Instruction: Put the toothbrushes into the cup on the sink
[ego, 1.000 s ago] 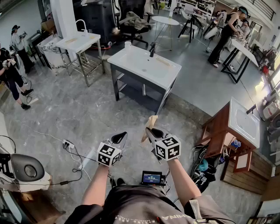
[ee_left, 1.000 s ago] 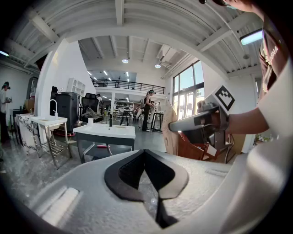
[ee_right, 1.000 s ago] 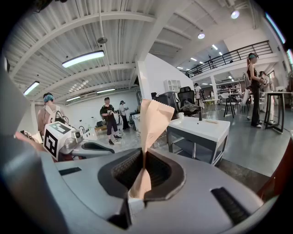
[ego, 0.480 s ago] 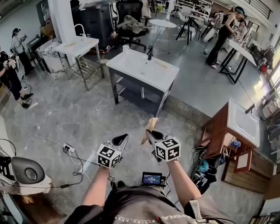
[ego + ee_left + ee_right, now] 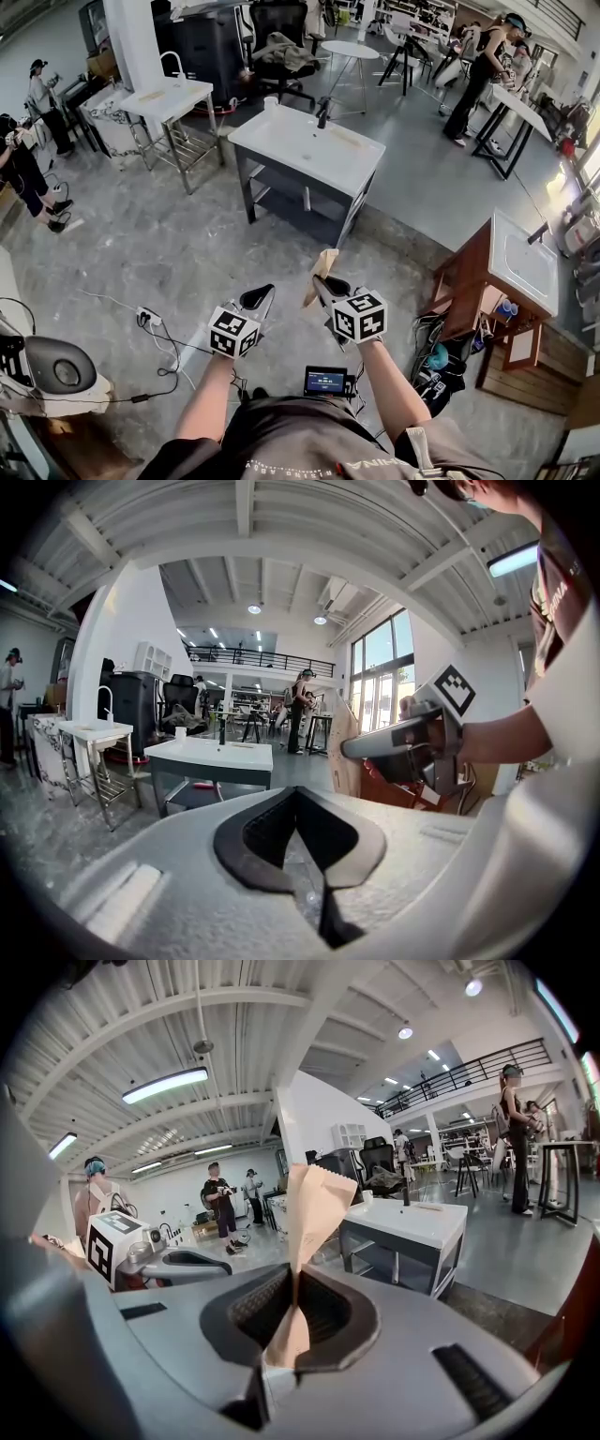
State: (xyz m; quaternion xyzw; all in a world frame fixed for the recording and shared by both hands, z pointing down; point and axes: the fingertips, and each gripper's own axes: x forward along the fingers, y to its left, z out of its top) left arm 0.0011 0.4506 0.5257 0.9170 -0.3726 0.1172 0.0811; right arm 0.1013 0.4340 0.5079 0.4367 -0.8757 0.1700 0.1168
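My right gripper (image 5: 323, 281) is shut on a tan paper packet (image 5: 322, 270) that sticks up from between its jaws; the right gripper view shows the packet (image 5: 314, 1206) pinched in the pads of the right gripper (image 5: 293, 1288). My left gripper (image 5: 260, 299) hangs beside it with its jaws together and nothing in them, as the left gripper view confirms of the left gripper (image 5: 297, 794). Some way ahead on the floor stands a white sink (image 5: 314, 150) on a dark frame, with a white cup (image 5: 270, 102) at its back left corner and a black tap (image 5: 323, 111).
A second white sink stand (image 5: 169, 94) is at the far left and a wooden sink cabinet (image 5: 518, 267) at the right. A power strip with cables (image 5: 145, 313) lies on the floor near my left. People stand at the left and back right.
The head view has shifted slightly, so the sink sits a little lower in the picture. Both grippers keep their pose and the packet stays gripped.
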